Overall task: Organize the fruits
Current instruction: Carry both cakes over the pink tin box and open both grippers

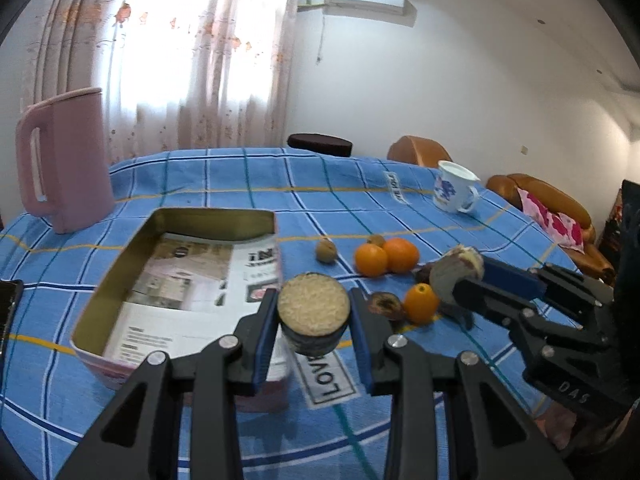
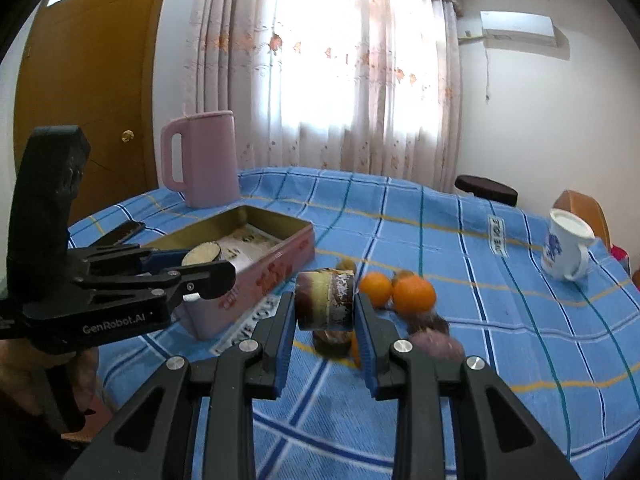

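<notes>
My left gripper (image 1: pixel 314 316) is shut on a short sugarcane piece (image 1: pixel 313 310), cut face up, held just right of the open tin box (image 1: pixel 256 222) lined with newspaper. My right gripper (image 2: pixel 325 312) is shut on another sugarcane piece (image 2: pixel 325 300), purple-brown skin showing, held above the fruit pile. On the blue checked cloth lie two oranges (image 1: pixel 386 256), a small orange kumquat (image 1: pixel 420 303), a brown passion fruit (image 1: pixel 385 306) and a small brown fruit (image 1: pixel 326 251). The right gripper also shows in the left wrist view (image 1: pixel 456 276), and the left gripper in the right wrist view (image 2: pixel 208 258).
A pink jug (image 1: pixel 64 160) stands at the table's back left. A white mug with blue print (image 1: pixel 456 188) stands at the back right. A dark phone (image 1: pixel 8 312) lies at the left edge. A dark stool (image 1: pixel 320 144) and a brown sofa (image 1: pixel 552 208) stand beyond the table.
</notes>
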The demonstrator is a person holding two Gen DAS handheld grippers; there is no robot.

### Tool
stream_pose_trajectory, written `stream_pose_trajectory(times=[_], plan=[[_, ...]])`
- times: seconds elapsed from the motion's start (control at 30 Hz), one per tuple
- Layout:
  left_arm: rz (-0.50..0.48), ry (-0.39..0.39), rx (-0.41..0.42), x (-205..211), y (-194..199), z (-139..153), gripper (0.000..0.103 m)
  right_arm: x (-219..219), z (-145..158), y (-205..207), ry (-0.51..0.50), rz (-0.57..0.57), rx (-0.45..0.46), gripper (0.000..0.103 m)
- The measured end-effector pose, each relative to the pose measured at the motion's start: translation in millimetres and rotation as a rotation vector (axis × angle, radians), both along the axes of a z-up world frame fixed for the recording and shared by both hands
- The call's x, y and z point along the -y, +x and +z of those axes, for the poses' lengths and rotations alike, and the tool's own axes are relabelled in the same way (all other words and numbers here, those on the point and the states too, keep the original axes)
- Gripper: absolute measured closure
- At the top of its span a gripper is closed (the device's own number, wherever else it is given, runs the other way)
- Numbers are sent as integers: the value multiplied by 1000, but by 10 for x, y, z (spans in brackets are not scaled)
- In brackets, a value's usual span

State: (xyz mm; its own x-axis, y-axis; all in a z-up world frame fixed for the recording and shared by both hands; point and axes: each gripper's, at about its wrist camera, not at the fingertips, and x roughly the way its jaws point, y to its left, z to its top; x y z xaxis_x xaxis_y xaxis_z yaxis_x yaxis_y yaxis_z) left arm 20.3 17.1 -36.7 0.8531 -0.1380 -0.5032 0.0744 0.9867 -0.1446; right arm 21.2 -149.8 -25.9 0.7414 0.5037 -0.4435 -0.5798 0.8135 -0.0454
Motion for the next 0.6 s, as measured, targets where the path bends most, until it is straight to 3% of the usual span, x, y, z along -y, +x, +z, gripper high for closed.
stream_pose_trajectory(times=[0.27,0.6], plan=[[80,21,2,-323,80,17,67,-326,211,136,-8,67,41,73],[122,9,-41,-681,338,-10,67,-791,327,506,-2,139,0,73]])
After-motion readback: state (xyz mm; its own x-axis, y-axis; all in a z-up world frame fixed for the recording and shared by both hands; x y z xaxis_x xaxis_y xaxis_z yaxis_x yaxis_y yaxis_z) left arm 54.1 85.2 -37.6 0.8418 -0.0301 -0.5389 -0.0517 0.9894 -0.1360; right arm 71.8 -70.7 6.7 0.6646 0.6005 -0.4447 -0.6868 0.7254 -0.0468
